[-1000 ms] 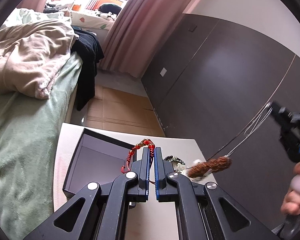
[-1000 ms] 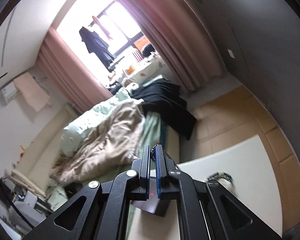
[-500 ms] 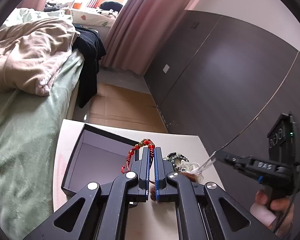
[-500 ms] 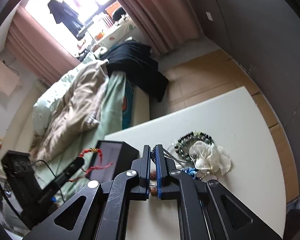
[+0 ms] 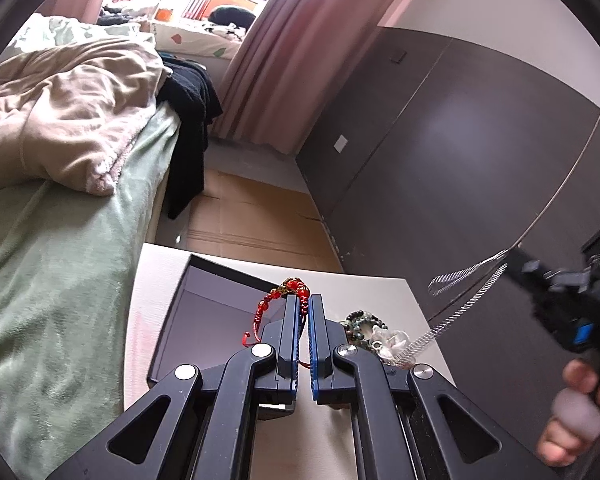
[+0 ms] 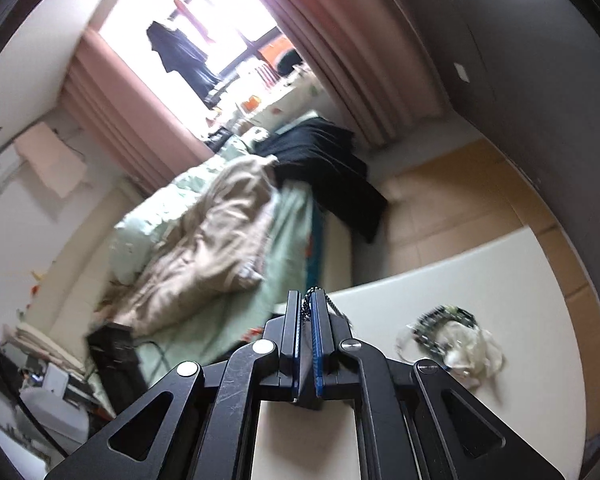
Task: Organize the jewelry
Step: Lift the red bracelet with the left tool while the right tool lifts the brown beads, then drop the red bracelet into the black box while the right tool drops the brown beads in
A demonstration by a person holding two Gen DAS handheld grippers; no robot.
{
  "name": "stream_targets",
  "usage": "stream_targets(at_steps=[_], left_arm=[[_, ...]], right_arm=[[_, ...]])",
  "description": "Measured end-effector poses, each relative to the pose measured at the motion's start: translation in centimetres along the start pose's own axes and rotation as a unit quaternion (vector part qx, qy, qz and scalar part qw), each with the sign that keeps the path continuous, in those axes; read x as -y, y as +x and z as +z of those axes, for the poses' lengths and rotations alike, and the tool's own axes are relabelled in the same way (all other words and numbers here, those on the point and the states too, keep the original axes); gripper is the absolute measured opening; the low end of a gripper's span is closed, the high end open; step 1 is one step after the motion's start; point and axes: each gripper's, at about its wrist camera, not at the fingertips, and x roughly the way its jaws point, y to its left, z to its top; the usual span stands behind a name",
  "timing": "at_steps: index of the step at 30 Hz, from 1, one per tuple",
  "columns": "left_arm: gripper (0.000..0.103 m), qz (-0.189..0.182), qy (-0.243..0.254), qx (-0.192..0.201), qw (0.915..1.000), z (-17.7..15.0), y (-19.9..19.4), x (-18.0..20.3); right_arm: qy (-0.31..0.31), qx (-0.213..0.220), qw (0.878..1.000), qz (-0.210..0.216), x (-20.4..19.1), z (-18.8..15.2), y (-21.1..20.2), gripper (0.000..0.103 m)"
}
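My left gripper (image 5: 304,298) is shut on a red beaded bracelet (image 5: 284,294), held above the right wall of an open black box (image 5: 220,320) on the white table. My right gripper (image 6: 307,294) is shut on a thin silver chain necklace (image 6: 332,304); in the left wrist view the chain (image 5: 460,300) hangs in a loop from it at the right, its lower end by the jewelry pile. A pile with a dark green bead bracelet (image 5: 360,320) and a clear pouch (image 5: 388,340) lies on the table right of the box; it also shows in the right wrist view (image 6: 448,328).
The white table (image 6: 500,280) stands beside a bed with a green sheet (image 5: 60,280) and a beige blanket (image 5: 60,120). A dark wardrobe wall (image 5: 460,160) runs along the right. Cardboard covers the floor (image 5: 252,220) beyond the table.
My right gripper has risen and swung away from the pile, lifting the chain with it. My left gripper has held the red bracelet over the box almost unmoved.
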Motion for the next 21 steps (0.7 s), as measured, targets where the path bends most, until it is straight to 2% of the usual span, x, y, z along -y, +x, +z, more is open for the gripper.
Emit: stream_targets(at_steps=[7,10,17,21], left_arm=[[0.003,0.012,-0.016,0.007,0.9998,0.4,-0.2,-1.1],[0.004,0.017,-0.019,0.006,0.9996,0.5,0.1,-1.4],[0.004,0.022,-0.039,-0.001,0.9990,0.7,1.2,-2.4],[0.005,-0.010,-0.093,-0.030,0.9951,0.9,2.0,-3.9]], right_arm=[[-0.026,0.032,0.999,0.036,-3.9,0.9,-2.2,0.004],[-0.037,0.050,0.997,0.035,-4.8,1.1,-3.1,0.004],[-0.031,0.047,0.997,0.047,-5.0,1.1,-2.6,0.004],[-0.037,0.044,0.997,0.047,-5.6,0.9,-2.2,0.004]])
